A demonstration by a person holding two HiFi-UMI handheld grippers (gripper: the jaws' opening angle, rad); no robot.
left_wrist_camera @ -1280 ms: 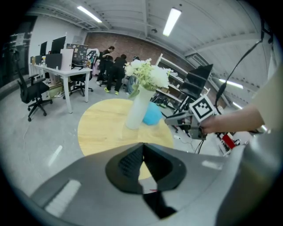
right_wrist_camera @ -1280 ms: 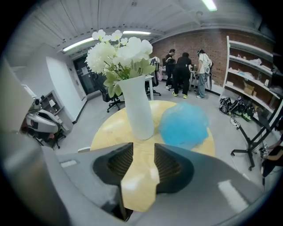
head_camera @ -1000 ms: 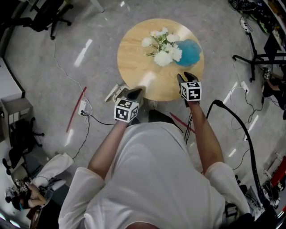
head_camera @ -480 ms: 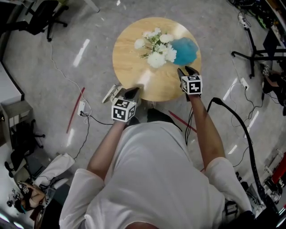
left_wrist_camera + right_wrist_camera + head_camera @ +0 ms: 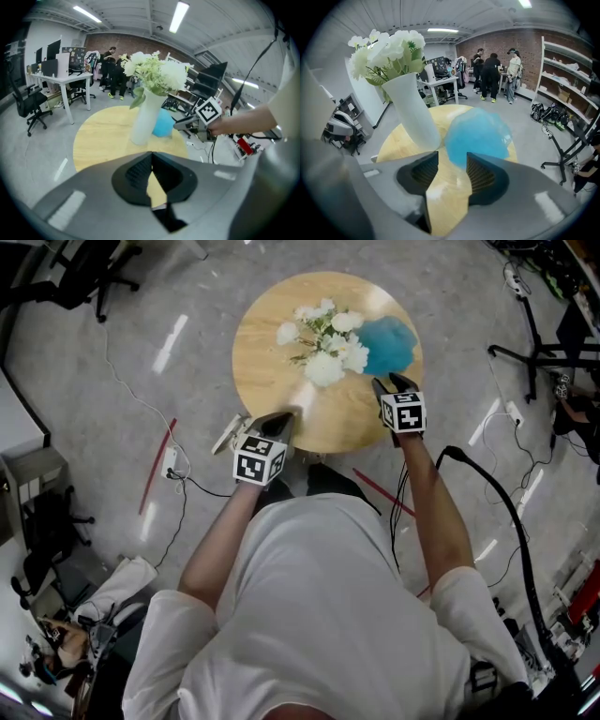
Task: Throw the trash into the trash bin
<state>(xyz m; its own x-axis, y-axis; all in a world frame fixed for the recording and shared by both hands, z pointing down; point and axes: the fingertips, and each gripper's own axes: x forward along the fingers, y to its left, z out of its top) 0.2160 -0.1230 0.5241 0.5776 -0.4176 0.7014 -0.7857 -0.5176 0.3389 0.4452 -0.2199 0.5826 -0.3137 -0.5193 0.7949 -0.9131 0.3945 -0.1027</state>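
Looking down in the head view, the blue wad of trash (image 5: 386,341) lies at the far right of the round table (image 5: 267,381), beside the flowers (image 5: 323,334); the right gripper (image 5: 392,382) points at it from the near side, probably to take it, while the left gripper (image 5: 277,418) hangs at the near edge. In the left gripper view its jaws are closed together on nothing. In the right gripper view the jaws have just been opening and stand half apart, empty, with the wad just beyond their tips.
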